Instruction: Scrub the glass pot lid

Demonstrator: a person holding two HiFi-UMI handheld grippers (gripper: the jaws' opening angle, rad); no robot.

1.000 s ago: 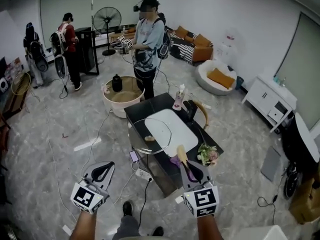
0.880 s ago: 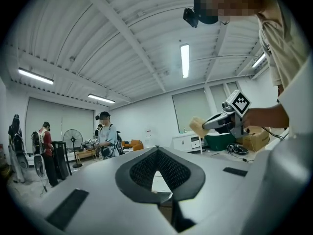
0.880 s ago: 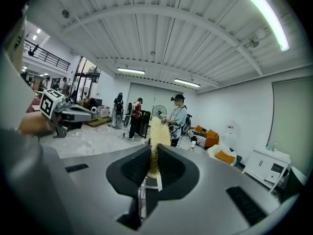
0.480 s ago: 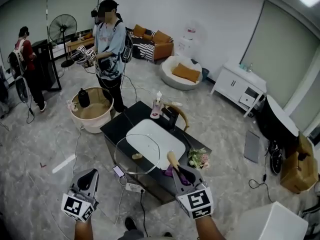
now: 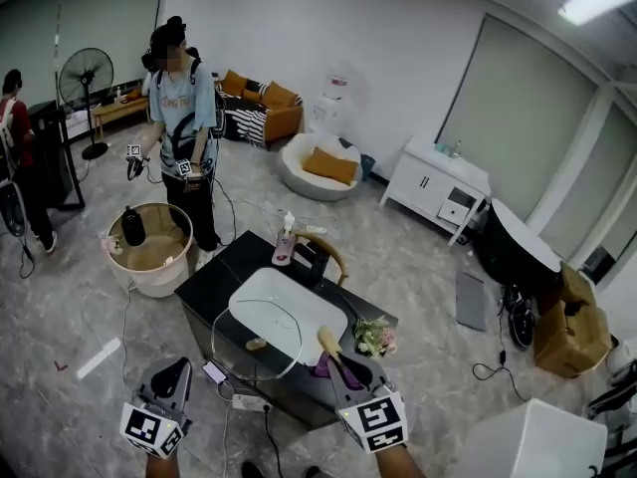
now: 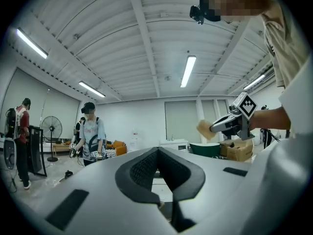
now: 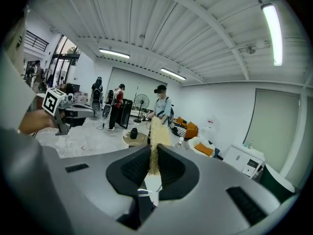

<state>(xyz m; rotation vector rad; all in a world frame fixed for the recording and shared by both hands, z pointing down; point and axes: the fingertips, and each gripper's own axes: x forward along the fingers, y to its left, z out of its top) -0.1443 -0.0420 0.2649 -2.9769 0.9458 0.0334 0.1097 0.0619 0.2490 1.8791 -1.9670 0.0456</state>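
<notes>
Holding scrub pad (image 7: 159, 129) in right gripper (image 7: 152, 161) fingers; left gripper (image 6: 159, 156) fingers pinched shut, empty; risks knocking glass pot lid (image 5: 244, 327), lower centre, off worktop (image 5: 214, 279) if scrubbed unsteadied.
</notes>
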